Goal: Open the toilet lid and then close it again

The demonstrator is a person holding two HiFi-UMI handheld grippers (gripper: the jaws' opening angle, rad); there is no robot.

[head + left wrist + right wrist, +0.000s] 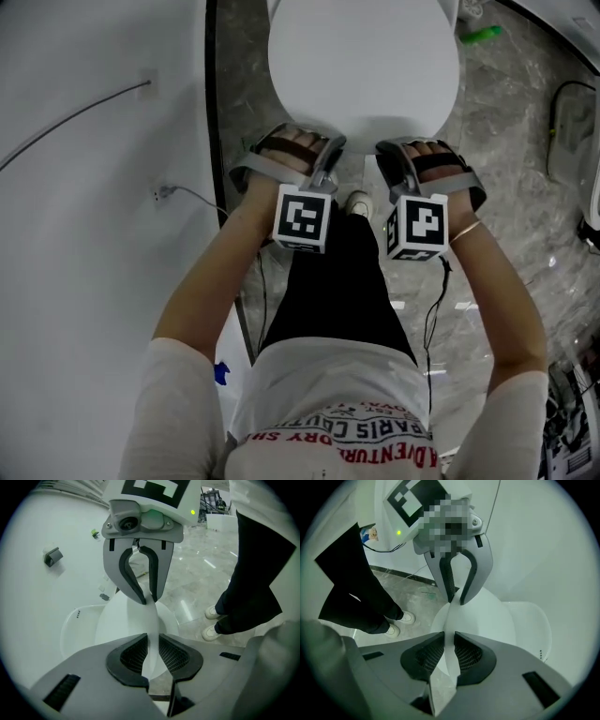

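Observation:
The white toilet lid lies low over the bowl, its front edge toward me. Both grippers meet that front edge side by side. My left gripper has the lid's edge running between its jaws, and the pads stand slightly wider than the edge. My right gripper is shut on the same edge, its pads pressed against both faces. Each gripper view shows the other gripper opposite it on the rim: the right one and the left one.
A white wall with a thin cable runs close on the left. The person's dark trousers and white shoes stand right before the bowl. A green object lies on the marble floor to the right.

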